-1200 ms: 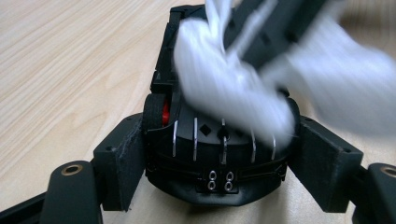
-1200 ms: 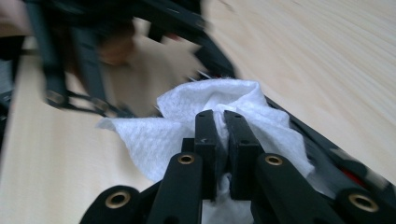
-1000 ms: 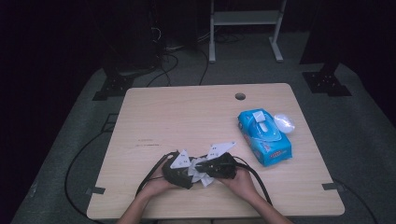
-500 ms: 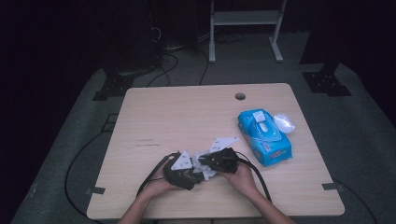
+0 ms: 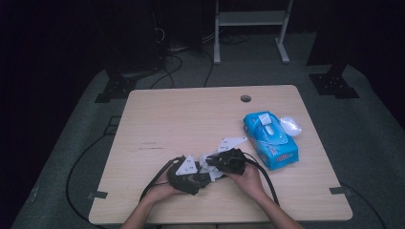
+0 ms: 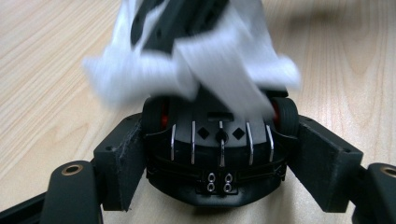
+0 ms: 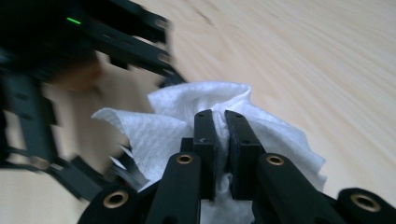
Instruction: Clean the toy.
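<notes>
On the near edge of the wooden counter (image 5: 191, 119) the two hands meet, and all the work is there; the counter is the largest thing, pale wood with a round hole (image 5: 245, 98) near its far side, standing on a grey floor mat in a dark room with a white metal frame (image 5: 250, 28) and black cables behind. At the right side lies a blue tissue pack (image 5: 271, 140) with a white flap on top, and just beside it, on the far right, a small clear plastic piece (image 5: 291, 125); both are well apart from the hands, and nothing stands in the way between them. The left tool (image 6: 219, 154) is clenched on a small black toy car (image 6: 215, 154); its two pads press on the sides of the car, which shows red wheel hubs and silver ribs. The right tool (image 7: 222, 140) is clenched on a white tissue (image 7: 168, 135); its pads are nearly together with the crumpled paper pinched between them, and the tissue lies against the top of the car, with the left tool blurred just beyond it. Compared with one second ago, the right tool has shifted only a little over the car; the left tool keeps its place; the tissue pack and the plastic piece lie as before.
</notes>
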Available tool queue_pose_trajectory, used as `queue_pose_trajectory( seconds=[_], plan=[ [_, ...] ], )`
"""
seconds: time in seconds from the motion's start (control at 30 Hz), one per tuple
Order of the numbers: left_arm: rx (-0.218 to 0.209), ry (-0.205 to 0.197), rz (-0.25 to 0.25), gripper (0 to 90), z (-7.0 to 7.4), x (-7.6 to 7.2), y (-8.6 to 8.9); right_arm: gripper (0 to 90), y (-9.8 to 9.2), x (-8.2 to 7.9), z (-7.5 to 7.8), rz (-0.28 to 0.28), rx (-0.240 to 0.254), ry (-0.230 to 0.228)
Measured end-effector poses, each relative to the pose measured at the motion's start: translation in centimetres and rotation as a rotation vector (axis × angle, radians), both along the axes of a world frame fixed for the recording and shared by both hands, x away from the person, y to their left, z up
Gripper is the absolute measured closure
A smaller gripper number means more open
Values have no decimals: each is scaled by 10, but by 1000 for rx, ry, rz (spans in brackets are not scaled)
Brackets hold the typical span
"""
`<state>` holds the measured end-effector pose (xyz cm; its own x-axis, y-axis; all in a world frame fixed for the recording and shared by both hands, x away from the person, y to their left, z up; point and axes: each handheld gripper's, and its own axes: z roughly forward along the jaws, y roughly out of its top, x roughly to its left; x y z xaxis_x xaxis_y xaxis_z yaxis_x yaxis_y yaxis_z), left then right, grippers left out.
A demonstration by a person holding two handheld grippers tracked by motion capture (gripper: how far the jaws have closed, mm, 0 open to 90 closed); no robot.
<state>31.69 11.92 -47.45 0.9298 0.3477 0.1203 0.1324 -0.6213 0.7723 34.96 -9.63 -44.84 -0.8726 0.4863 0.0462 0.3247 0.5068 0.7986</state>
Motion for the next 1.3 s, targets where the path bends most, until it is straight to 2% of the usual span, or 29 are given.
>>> queue_pose_trajectory(
  seconds=[0.1,0.17,0.27,0.37,0.47,0.57,0.63,0.73,0.8,0.87,0.93,0.97,1.03,1.1,1.2,1.23,1.3],
  plan=[
    [-5,2,1,242,1,0,1,829,-16,3,-3,-39,-4,2],
    [-1,-2,2,242,1,0,2,829,-25,4,-3,-62,-24,-3],
    [4,-3,5,242,0,0,2,830,-33,5,-5,-84,1,24],
    [11,-3,4,242,-1,0,2,829,-25,1,-5,-47,22,39],
    [8,-3,11,242,-1,0,4,829,-14,-5,-4,11,10,18],
    [-2,1,20,243,0,1,8,829,-17,-4,-3,1,-17,9],
    [-6,1,25,242,1,2,10,829,-27,-1,-5,-39,-28,9],
    [4,-4,24,242,0,2,11,829,-39,3,-8,-66,-8,44],
    [10,-5,23,242,0,3,11,827,-37,0,-7,-53,6,52],
    [14,4,25,242,-2,3,12,826,-29,-5,-6,-9,26,61],
    [12,6,30,242,-2,4,13,827,-21,-10,-5,29,11,54],
    [5,7,35,242,-2,4,15,827,-19,-12,-5,37,-5,37],
    [5,5,43,242,-1,5,17,827,-22,-10,-4,28,-21,31],
    [1,2,52,241,0,5,20,827,-32,-4,-6,-12,-19,47],
    [3,5,54,242,0,6,22,828,-50,7,-12,-69,64,152],
    [6,5,53,242,0,6,22,828,-51,8,-13,-70,79,163],
    [8,6,54,242,0,6,21,827,-48,6,-13,-61,77,150]
  ],
)
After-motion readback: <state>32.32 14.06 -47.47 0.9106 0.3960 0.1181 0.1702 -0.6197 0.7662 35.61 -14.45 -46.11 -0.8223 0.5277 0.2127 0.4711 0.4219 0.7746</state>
